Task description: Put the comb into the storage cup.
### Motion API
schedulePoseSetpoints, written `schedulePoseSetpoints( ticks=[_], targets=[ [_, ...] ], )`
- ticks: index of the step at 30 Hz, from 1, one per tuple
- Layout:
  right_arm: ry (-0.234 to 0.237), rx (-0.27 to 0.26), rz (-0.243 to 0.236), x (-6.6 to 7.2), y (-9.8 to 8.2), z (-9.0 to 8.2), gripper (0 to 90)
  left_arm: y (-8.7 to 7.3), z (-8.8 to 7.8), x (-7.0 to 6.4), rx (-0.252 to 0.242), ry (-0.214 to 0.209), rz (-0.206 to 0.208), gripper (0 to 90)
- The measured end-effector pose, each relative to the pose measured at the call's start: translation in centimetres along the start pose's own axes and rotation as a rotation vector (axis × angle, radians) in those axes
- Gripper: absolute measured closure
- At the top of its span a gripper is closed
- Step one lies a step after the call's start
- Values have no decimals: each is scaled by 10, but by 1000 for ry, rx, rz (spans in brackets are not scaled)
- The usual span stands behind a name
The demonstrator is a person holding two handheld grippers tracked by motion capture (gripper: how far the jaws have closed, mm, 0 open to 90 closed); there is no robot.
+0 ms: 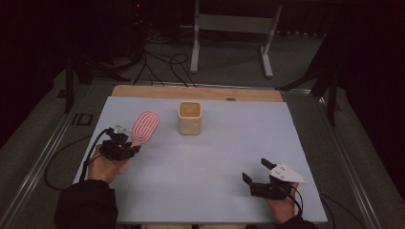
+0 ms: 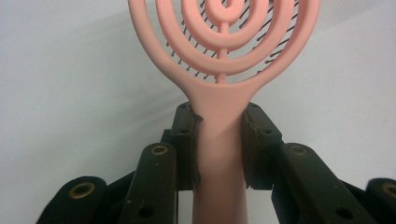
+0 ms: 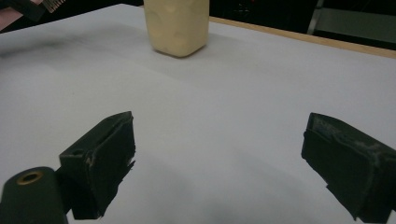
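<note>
Left gripper (image 2: 219,140) jaws pinching the pink hairbrush (image 2: 223,70) by its handle, brush head left of the cream container (image 1: 190,117), right gripper (image 3: 219,163) jaws spread with nothing between them, near right of the container over the pale tabletop (image 1: 215,162)

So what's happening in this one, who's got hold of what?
A person works at a table with a gripper in each hand. The left gripper is clamped on the handle of a pink hairbrush, whose oval head points toward the far edge of the table. A cream-coloured square cup stands upright to the brush's right, apart from it. The right gripper sits near the front right with its jaws wide open and nothing between them.
</note>
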State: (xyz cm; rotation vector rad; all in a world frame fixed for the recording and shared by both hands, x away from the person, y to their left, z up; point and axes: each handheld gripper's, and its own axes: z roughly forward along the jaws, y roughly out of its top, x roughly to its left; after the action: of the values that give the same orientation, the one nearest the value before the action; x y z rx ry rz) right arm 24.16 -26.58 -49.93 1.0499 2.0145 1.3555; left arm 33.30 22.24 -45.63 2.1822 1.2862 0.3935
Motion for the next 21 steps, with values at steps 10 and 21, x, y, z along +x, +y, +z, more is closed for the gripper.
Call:
schedulePoseSetpoints(
  ticks=[10, 21],
  targets=[
    [5, 5, 0, 0, -1, 1, 96, -2, 3, -12, -50, -32, 15, 706],
    [4, 4, -1, 1, 0, 2, 96, -4, -5, -18, -114, -42, 31, 706]
  ],
)
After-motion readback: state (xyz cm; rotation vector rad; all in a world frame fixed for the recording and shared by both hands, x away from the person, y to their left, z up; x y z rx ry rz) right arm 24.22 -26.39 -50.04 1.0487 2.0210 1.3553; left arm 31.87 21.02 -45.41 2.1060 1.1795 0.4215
